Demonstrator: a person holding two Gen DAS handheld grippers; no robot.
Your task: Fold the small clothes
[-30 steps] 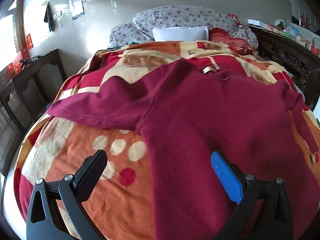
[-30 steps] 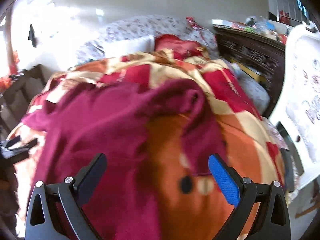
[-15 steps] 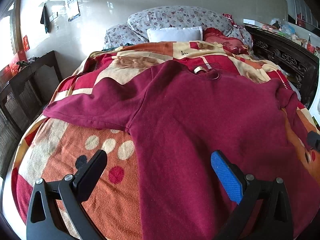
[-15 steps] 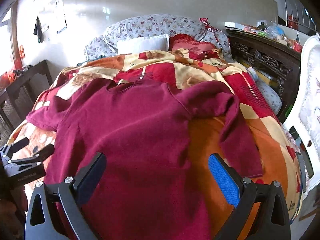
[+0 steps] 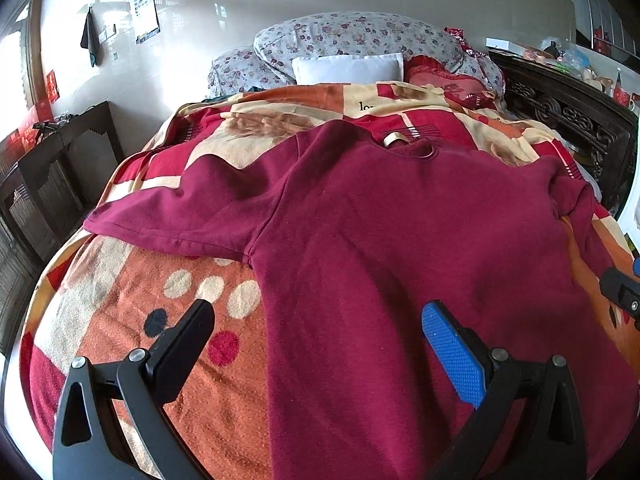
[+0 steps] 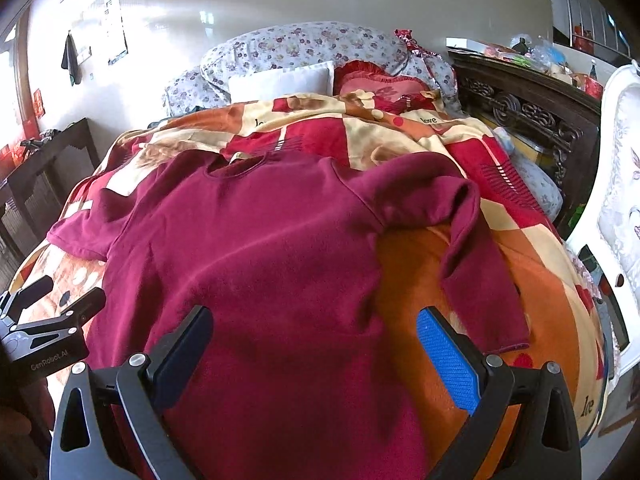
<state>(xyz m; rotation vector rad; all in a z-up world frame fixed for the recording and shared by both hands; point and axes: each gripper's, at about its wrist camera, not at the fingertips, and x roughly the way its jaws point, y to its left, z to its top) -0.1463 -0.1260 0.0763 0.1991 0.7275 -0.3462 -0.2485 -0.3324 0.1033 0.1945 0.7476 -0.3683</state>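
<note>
maroon shirt (image 5: 380, 240) now flat, face-up on the bed blanket (image 5: 120, 320); was still settling a second ago. left gripper (image 5: 316, 340) and right gripper (image 6: 314, 340) both released, empty. ready for first fold; right sleeve (image 6: 472, 256) stays bent.

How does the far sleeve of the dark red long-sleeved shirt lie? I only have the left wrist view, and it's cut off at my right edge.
Observer: That sleeve bends at the elbow and runs back toward the hem, with its cuff on the orange patterned blanket.
Operator: Is the right gripper holding it?
Observer: No. The right gripper is open and grips nothing.
Operator: Anything beyond the bed there?
Observer: A white ornate furniture piece stands alongside.
</note>
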